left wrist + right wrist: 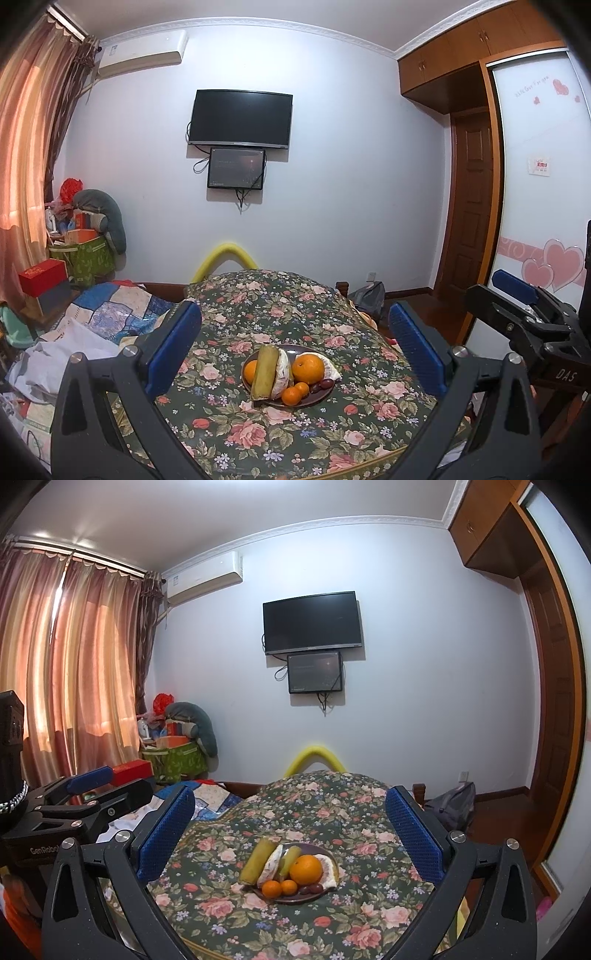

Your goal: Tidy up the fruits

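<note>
A dark plate (322, 398) of fruit sits on a floral-covered table (258, 314). It holds a large orange (308, 368), a yellow-green pomelo slice (265, 371), small tangerines (291, 396) and dark grapes (322, 385). The plate also shows in the right wrist view (295, 899) with the orange (306, 869). My left gripper (293, 350) is open and empty, held above and short of the plate. My right gripper (290, 834) is open and empty at the same height; it shows at the right of the left wrist view (517, 291).
A bed with a patchwork quilt (110, 310) lies left of the table. Boxes and a green bag (86, 258) stand in the far left corner. A grey backpack (452, 806) lies on the floor at the right, near a wooden door (471, 206).
</note>
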A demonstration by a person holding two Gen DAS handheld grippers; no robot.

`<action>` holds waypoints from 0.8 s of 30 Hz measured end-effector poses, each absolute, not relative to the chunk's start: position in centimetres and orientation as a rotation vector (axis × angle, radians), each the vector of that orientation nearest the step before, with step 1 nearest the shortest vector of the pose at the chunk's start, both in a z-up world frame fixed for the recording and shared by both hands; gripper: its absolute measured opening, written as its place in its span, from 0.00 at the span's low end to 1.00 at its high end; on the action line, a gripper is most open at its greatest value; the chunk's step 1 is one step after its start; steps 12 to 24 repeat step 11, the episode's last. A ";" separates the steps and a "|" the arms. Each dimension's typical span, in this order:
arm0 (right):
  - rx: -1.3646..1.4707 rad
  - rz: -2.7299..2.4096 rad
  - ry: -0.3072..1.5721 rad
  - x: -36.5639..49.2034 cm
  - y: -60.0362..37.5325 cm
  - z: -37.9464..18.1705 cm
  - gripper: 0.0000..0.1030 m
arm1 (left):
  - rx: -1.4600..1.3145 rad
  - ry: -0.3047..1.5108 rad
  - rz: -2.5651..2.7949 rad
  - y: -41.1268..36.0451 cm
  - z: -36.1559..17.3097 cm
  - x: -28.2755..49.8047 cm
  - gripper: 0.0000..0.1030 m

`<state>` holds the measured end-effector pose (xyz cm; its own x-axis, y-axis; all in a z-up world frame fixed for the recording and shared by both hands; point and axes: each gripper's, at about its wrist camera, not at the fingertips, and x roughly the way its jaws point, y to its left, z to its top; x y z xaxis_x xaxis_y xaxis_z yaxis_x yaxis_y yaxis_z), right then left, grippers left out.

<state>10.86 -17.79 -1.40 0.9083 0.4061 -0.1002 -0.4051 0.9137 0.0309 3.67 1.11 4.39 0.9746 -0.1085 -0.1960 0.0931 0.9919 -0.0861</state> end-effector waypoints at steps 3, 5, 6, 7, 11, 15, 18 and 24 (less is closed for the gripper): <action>0.012 0.417 0.108 10.8 -17.8 -1.4 1.00 | -0.072 0.203 -0.101 1.1 4.3 3.7 1.00; 0.015 0.416 0.110 10.9 -17.8 -1.4 1.00 | -0.070 0.205 -0.104 1.2 4.3 3.7 1.00; 0.015 0.415 0.111 10.9 -17.8 -1.4 1.00 | -0.069 0.204 -0.104 1.2 4.3 3.7 1.00; 0.017 0.415 0.113 11.0 -17.9 -1.5 1.00 | -0.068 0.204 -0.103 1.1 4.3 3.7 1.00; 0.018 0.413 0.121 11.2 -17.9 -1.6 1.00 | -0.067 0.205 -0.109 1.1 4.2 3.8 1.00; 0.018 0.413 0.121 11.2 -17.9 -1.6 1.00 | -0.067 0.205 -0.109 1.1 4.2 3.8 1.00; 0.018 0.413 0.121 11.2 -17.9 -1.6 1.00 | -0.067 0.205 -0.109 1.1 4.2 3.8 1.00; 0.018 0.413 0.121 11.2 -17.9 -1.6 1.00 | -0.067 0.205 -0.109 1.1 4.2 3.8 1.00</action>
